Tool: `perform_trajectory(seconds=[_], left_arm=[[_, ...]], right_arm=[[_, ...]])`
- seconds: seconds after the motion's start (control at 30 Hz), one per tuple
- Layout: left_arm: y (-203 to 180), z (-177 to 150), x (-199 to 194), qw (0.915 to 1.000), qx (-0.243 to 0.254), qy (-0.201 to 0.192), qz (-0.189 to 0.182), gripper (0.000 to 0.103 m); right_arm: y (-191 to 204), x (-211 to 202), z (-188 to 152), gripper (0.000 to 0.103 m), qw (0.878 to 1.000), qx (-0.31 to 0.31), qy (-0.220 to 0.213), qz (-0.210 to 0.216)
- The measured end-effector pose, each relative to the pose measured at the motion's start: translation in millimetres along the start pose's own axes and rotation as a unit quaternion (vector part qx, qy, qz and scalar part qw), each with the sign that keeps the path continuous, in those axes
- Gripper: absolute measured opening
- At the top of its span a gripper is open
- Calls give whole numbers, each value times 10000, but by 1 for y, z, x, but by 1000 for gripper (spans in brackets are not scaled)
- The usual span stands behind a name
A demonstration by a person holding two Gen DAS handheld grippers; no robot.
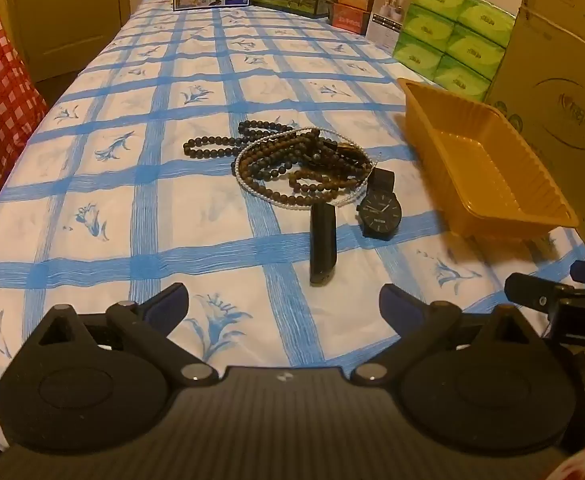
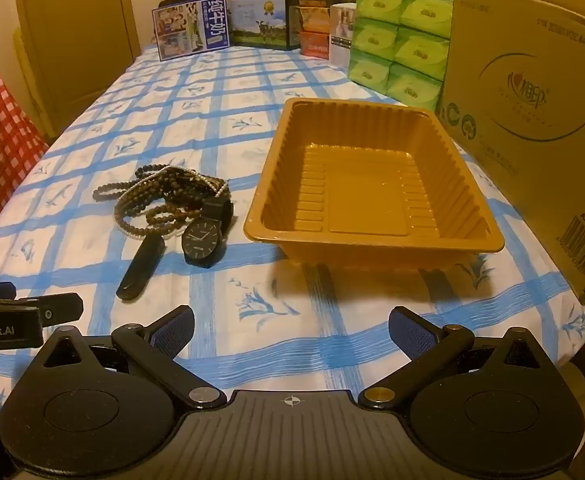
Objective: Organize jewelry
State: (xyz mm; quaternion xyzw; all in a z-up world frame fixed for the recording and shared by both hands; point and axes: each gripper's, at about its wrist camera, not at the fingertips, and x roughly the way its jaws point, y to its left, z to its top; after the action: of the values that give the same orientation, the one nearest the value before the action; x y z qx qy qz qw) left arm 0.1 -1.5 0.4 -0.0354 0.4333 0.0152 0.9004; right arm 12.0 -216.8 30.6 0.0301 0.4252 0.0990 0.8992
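1. While both tools hover over the checked tablecloth [image 1: 92,184], the left gripper [image 1: 284,304] and the right gripper [image 2: 291,328] have jaws spread wide, holding nothing
2. Tangled bead necklaces [image 1: 292,160] lie beside a black watch [image 2: 203,240]
3. To their right stands a bare yellow tray [image 2: 372,200]

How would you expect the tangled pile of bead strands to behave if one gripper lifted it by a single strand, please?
The bead strands would probably hang limp, since they lie in loose loops. Several overlap, so neighbours may drag along. The watch touches the pile, so its strap might be caught too.
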Motion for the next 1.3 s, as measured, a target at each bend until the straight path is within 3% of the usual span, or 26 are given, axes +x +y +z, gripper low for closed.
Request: perform_trajectory(seconds=[0.1,0.33,1.3], left_arm=[[-6,0,-1,9999,126,-58,27,99],[6,2,-3,9998,-130,-38,-176,98],[0,2,-4,9999,-21,-73,-89,98]], right_arm=[[1,0,0,103,10000,-1,-16,-6],[2,0,0,103,10000,-30,-8,-25],[2,0,1,103,10000,-11,-15,-18]])
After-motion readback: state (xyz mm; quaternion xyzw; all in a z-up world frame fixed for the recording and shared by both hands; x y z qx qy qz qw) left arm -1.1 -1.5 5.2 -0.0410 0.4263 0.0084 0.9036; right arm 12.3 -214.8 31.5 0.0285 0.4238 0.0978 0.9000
